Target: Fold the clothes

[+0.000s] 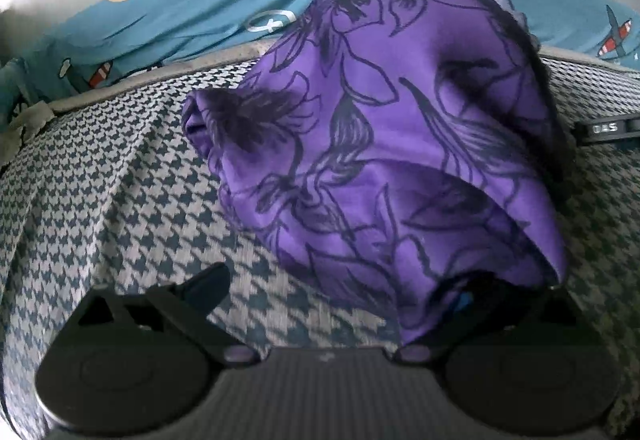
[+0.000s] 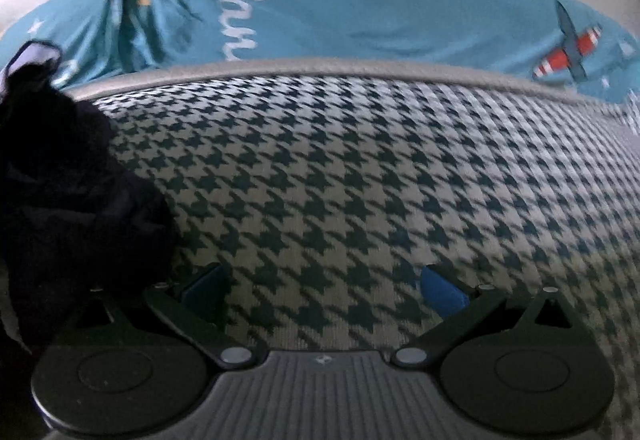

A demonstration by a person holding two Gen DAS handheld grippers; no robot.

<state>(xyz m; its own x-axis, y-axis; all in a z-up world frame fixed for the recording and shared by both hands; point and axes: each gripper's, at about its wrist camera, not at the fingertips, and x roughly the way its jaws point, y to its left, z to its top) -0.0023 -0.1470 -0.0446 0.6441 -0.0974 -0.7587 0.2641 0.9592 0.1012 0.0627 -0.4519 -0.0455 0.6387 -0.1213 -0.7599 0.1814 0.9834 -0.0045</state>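
Surface: houndstooth cover (image 2: 360, 167), dark teal on white, grey piping along its far edge. Behind it, a blue printed cloth (image 2: 320, 7) with planes, stars and white script. A dark strap or label (image 1: 608, 128) lies at the right edge of the left view.

Purple garment (image 1: 380, 143) — dark floral line print, bunched and rounded, resting on the cover and draped over the left gripper's (image 1: 336, 300) right finger; its grip cannot be told.

Right gripper (image 2: 324, 288) — jaws spread wide, holding nothing. A dark bundle (image 2: 60, 179) sits just left of it, too shadowed to identify.
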